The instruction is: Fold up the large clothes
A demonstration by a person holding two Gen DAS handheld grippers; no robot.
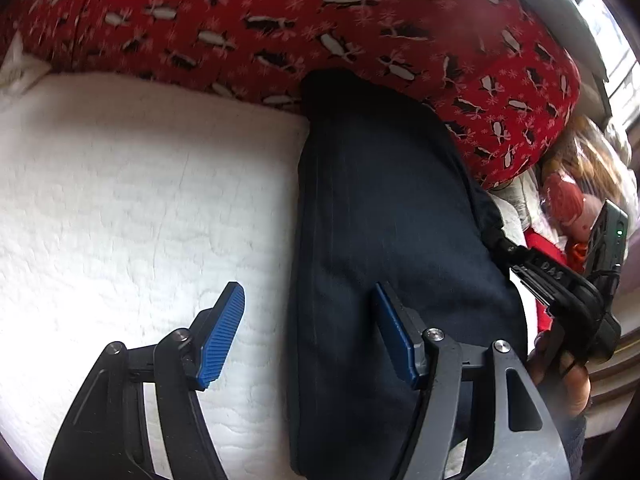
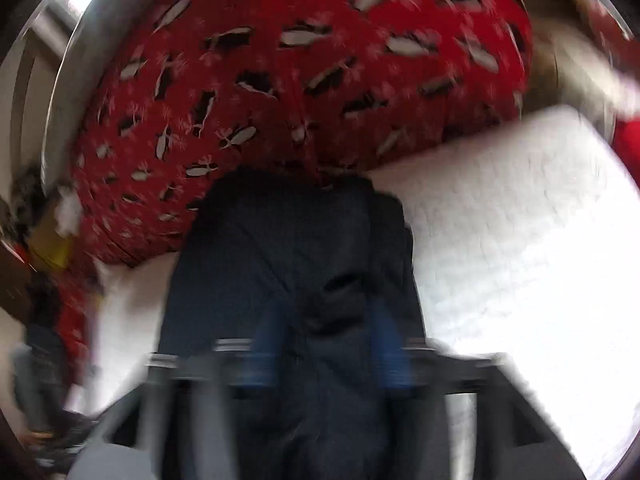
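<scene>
Blue-padded left gripper (image 1: 308,336) is hovering spread over your dark trousers (image 1: 380,240), already folded narrow; right gripper (image 2: 326,356), too blurred to judge, is working beside; crosswise folds remaining.

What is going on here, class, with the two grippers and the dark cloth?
A person is folding a dark navy garment, laid as a long strip on a white quilted cover beside a red penguin-print blanket. The left gripper hangs open over the garment's edge, holding nothing. The right gripper looks pinched shut on the opposite edge.
</scene>
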